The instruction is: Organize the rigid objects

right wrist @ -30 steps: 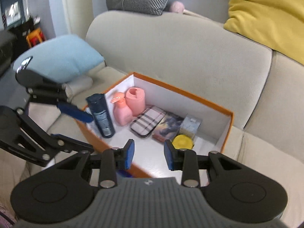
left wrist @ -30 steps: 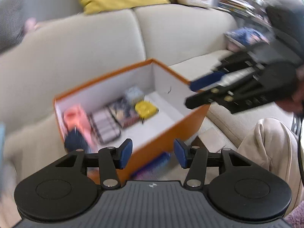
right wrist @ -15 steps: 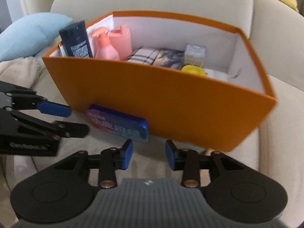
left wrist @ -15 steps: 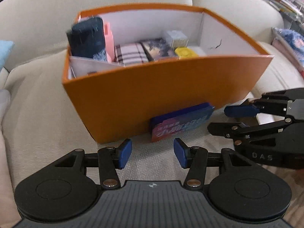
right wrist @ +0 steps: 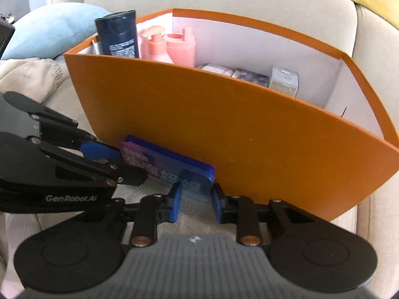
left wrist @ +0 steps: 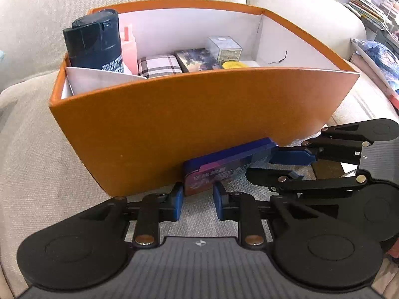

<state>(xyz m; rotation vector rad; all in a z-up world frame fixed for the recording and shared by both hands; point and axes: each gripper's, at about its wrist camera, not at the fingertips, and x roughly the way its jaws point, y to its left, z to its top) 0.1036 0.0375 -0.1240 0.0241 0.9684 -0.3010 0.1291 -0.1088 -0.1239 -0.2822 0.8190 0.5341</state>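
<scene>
Two claws closing on one blue tin (left wrist: 230, 165): left claw (left wrist: 198, 200), right claw (right wrist: 195, 200); one orange box (left wrist: 199, 122).

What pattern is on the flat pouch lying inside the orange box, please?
A plaid check, pale with dark stripes, on the pouch; clearest in the left wrist view.

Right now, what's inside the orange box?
Inside the orange box: a dark bottle, pink bottles, a plaid case, a dark printed box, a small clear box and something yellow. The front wall hides their bases and the floor.
</scene>
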